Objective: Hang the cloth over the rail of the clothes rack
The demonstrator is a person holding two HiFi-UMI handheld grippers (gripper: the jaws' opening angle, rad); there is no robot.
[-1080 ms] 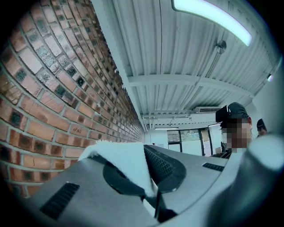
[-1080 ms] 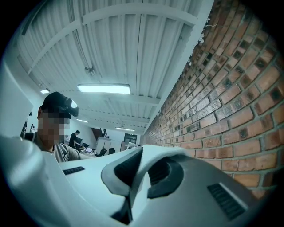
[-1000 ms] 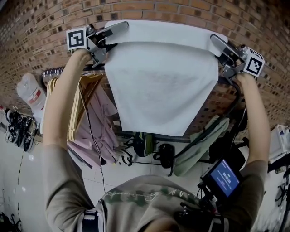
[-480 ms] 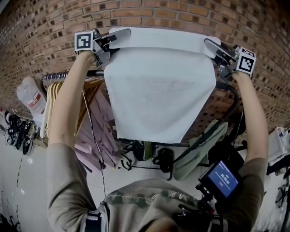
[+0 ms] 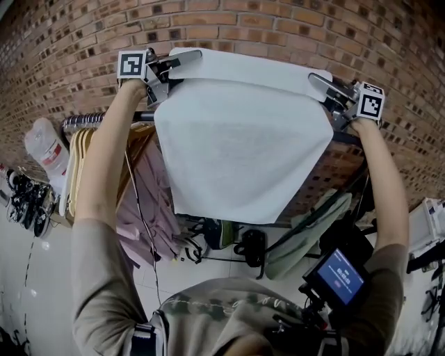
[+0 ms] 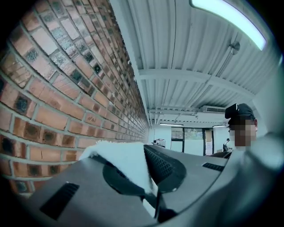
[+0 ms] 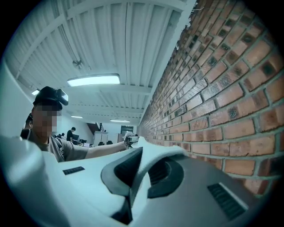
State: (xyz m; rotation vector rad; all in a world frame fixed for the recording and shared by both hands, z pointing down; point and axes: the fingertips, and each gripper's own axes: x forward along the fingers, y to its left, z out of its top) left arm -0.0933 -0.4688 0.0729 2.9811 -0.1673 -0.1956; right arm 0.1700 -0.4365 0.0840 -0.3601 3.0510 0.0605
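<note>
Brickwork (image 5: pixel 292 28) across top of frame. Cloth (image 5: pixel 243 149) stretched upper centre, above rack rail (image 5: pixel 90 119) at left. Left claw (image 5: pixel 184 58) and right claw (image 5: pixel 318 82) each clamp a top corner. Draping step, likely; next: lower cloth level onto rail, then release both claws.

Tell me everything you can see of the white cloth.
The white cloth looks soft, plain and fleecy. It is spread flat, its top corners pinched in the shut left gripper and right gripper, high before the brick wall. The rest hangs freely, narrowing downward, and hides the middle of the rail.
</note>
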